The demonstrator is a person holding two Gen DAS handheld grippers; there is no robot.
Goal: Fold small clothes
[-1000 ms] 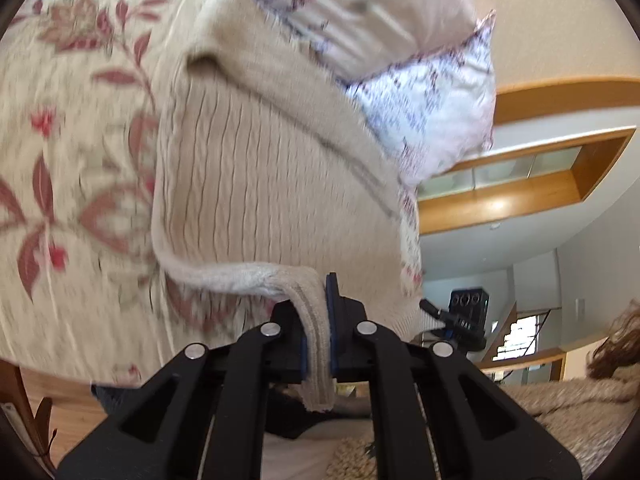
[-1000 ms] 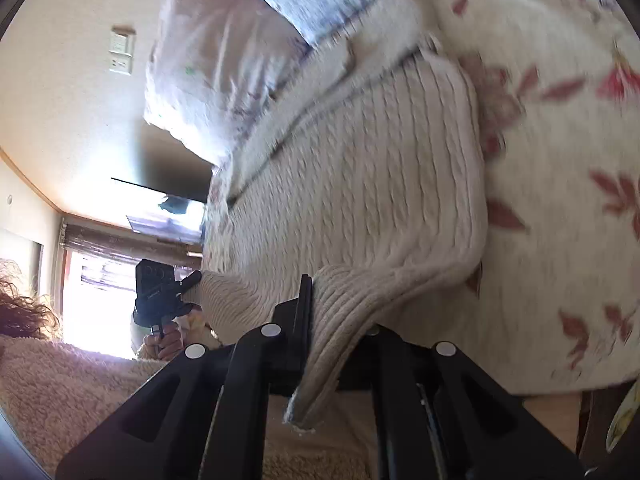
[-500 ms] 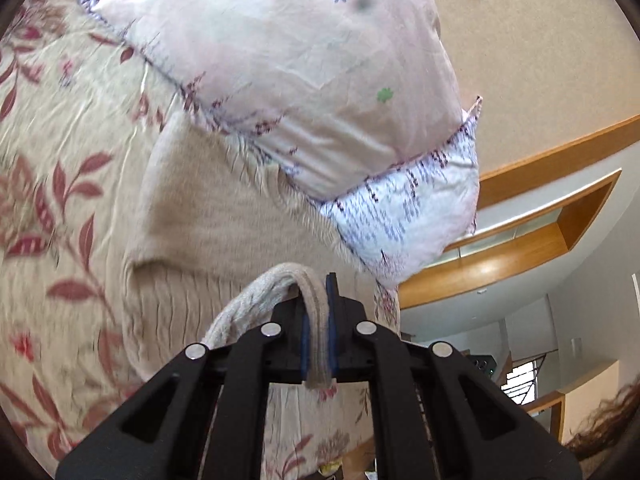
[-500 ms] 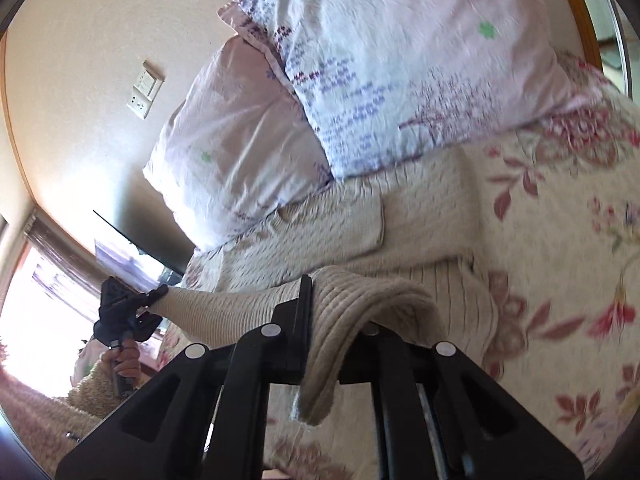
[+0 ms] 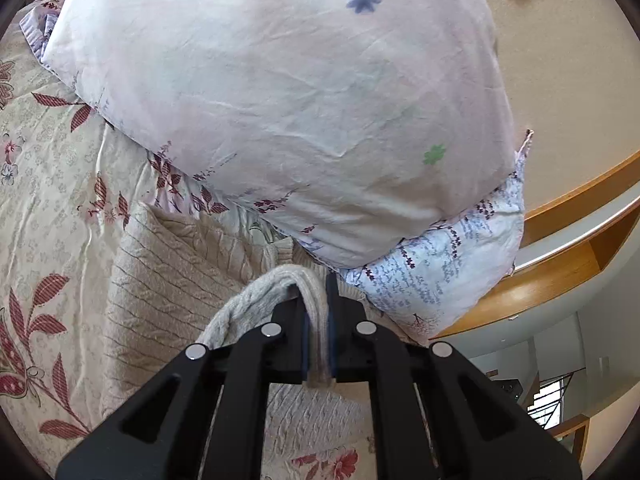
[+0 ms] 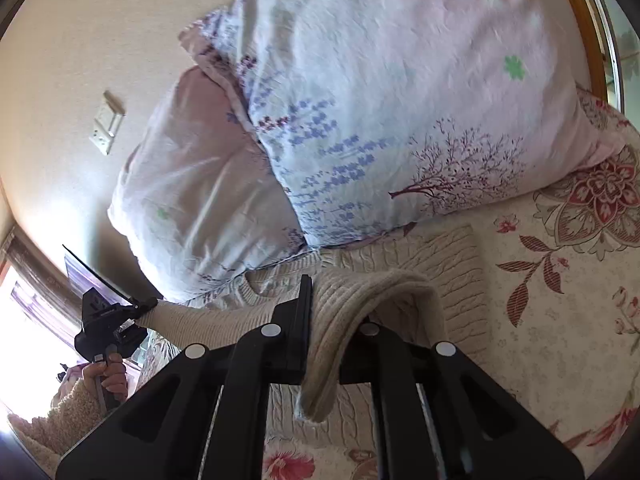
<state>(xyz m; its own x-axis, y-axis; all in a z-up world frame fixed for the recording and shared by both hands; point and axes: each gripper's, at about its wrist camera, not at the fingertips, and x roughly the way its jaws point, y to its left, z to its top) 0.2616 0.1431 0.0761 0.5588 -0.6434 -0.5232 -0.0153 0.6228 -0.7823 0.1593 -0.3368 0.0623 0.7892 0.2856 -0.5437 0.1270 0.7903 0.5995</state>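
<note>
Both grippers, left (image 5: 318, 340) and right (image 6: 324, 340), are pinching the sweater (image 5: 168, 280) hem; the person should be lowering both corners evenly, short of the pillows (image 5: 280, 100).

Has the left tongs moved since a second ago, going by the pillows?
Yes. The left tongs, shut on the sweater hem, have carried it toward the pillows, which now fill the left wrist view.
</note>
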